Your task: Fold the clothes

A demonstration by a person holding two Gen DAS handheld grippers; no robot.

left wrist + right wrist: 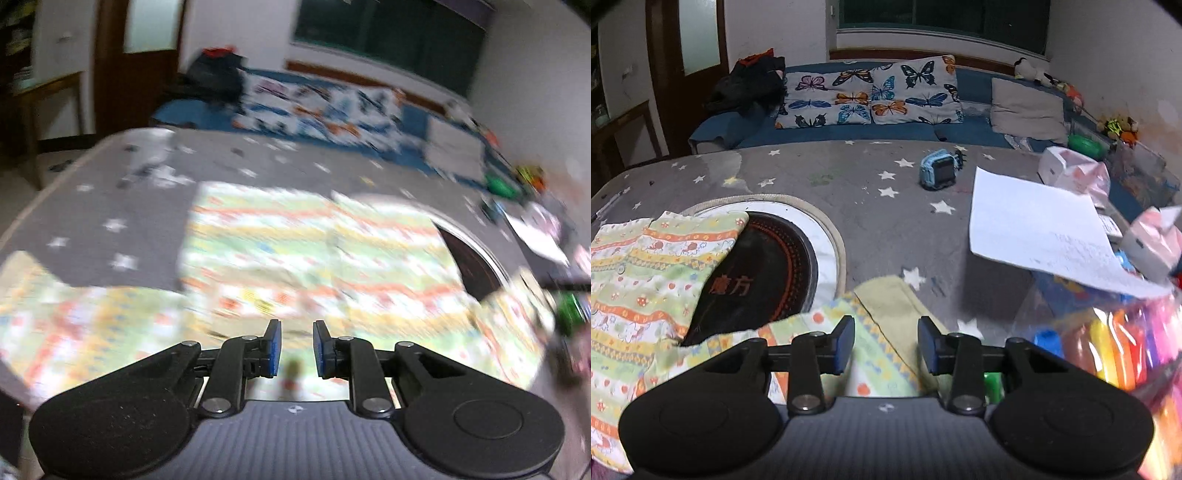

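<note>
A small patterned garment, striped in green, yellow and orange, lies spread flat on the grey star-print table cover. The left wrist view is motion-blurred. My left gripper hovers over the garment's near edge, open by a narrow gap, with nothing between its blue pads. In the right wrist view the garment's body lies at left and one sleeve with a yellow cuff runs under my right gripper. That gripper is open wide above the sleeve, gripping nothing.
A round black cooktop set in the table is partly covered by the garment. A blue toy watch, a white paper sheet, pink boxes and a bag of coloured clay sit at right. A blue sofa with butterfly cushions stands behind.
</note>
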